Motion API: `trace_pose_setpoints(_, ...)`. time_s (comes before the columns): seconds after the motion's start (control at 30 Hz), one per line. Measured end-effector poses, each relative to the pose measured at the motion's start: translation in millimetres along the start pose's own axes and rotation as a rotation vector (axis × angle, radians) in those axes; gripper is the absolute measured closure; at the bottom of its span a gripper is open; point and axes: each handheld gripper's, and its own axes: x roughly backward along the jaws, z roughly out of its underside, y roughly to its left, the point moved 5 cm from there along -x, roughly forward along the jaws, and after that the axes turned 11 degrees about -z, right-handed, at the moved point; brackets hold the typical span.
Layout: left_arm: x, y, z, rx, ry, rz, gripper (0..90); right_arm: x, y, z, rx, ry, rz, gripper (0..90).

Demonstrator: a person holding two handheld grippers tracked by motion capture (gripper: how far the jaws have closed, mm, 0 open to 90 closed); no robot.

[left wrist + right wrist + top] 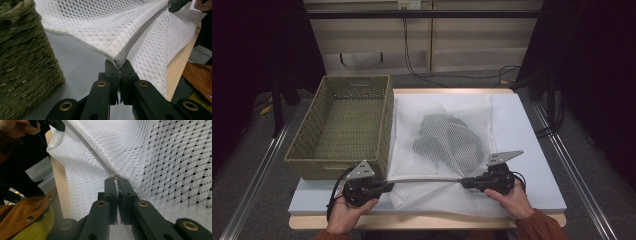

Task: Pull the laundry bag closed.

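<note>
A white mesh laundry bag lies on the table with a dark garment inside it. Its grey zipper edge is stretched taut between my two grippers near the table's front. My left gripper is shut on the bag's corner at the zipper's end. My right gripper is shut on the zipper at its small metal pull. The mesh bag rises from the left jaws, and the right gripper shows far off at the zipper's other end.
An olive woven basket stands empty on the table's left half, close beside the left gripper; its wall fills the left of that view. The table's wooden front edge runs just below both hands. Cables hang behind the table.
</note>
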Motion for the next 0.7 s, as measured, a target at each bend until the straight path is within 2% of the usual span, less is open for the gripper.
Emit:
trace_pose_setpoints(0.23, 0.8, 0.0, 0.0, -0.004, 0.004, -0.011, 86.9, 0.9, 0.6, -0.2, -0.006, -0.003, 0.001, 86.9)
trace_pose_setpoints(0.7, 0.1, 0.4, 0.8, 0.002, 0.001, 0.001, 87.0, 10.4, -0.5, 5.5, -0.022, -0.017, 0.021, 86.9)
